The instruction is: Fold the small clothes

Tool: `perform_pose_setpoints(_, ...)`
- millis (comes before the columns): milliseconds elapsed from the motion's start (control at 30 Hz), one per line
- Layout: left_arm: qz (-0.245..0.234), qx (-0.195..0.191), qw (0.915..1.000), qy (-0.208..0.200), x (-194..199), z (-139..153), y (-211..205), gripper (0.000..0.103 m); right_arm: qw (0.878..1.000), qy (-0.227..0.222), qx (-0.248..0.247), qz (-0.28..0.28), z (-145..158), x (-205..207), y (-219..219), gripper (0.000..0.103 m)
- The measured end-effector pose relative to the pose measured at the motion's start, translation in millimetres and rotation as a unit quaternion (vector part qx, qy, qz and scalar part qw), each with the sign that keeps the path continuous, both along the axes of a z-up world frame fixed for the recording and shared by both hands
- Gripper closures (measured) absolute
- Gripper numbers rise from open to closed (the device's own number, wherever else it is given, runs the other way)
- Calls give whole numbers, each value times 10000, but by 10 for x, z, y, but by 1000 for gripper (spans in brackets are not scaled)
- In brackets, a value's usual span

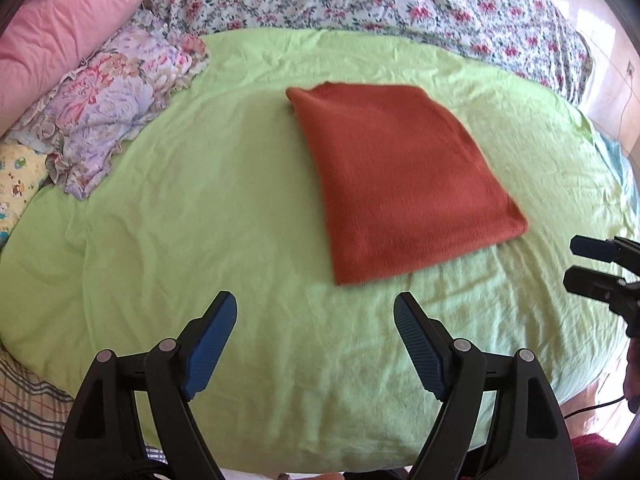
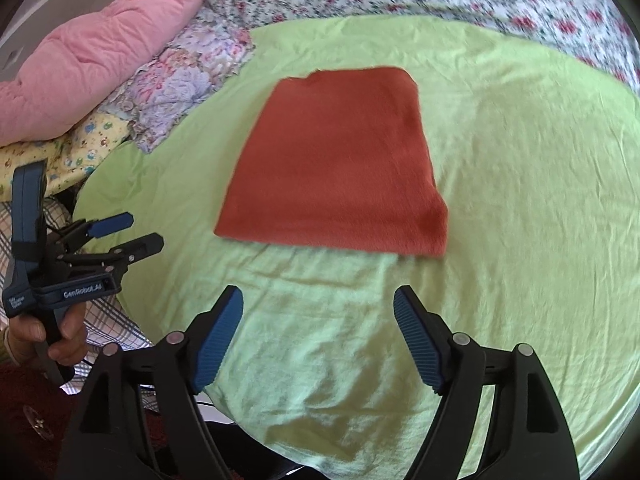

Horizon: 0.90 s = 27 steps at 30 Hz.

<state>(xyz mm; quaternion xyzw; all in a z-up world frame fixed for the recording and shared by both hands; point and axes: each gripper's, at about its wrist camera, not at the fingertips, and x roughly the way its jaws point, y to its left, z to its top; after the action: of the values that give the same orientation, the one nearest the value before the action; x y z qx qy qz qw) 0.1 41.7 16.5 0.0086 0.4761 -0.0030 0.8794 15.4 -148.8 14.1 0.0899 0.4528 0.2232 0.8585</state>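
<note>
Folded rust-red garment (image 2: 336,164) lies beyond both grippers' spread jaws.

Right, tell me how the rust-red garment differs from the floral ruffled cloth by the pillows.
The rust-red garment is one plain colour; the floral ruffled cloth is printed in lilac and pink.
The garment lies flat, folded into a neat four-sided shape; the floral cloth is rumpled, with a frilled edge.
The garment sits alone in the middle of the green sheet; the floral cloth lies at the sheet's edge against the pink pillow.
Neither is touched by a gripper.
</note>
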Motion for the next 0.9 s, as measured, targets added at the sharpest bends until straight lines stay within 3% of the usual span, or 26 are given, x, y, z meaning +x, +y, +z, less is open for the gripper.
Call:
perform_pose_setpoints(200, 72, -65, 9999, -84, 97, 129, 39, 19, 9998, -181, 4, 55, 188, 90, 33, 22)
perform_pose_setpoints(333, 44, -24, 10000, -11, 174, 62, 35, 19, 9998, -218, -18, 28, 188, 168, 35, 18)
perform_pose_setpoints(633, 2, 205, 9995, 230, 395, -303, -108, 19, 9998, 137, -15, -108, -169, 418, 113, 18)
perform_pose_setpoints(900, -63, 337, 9991, 254, 574, -392, -244, 19, 9994, 280, -39, -175, -354, 643, 152, 18)
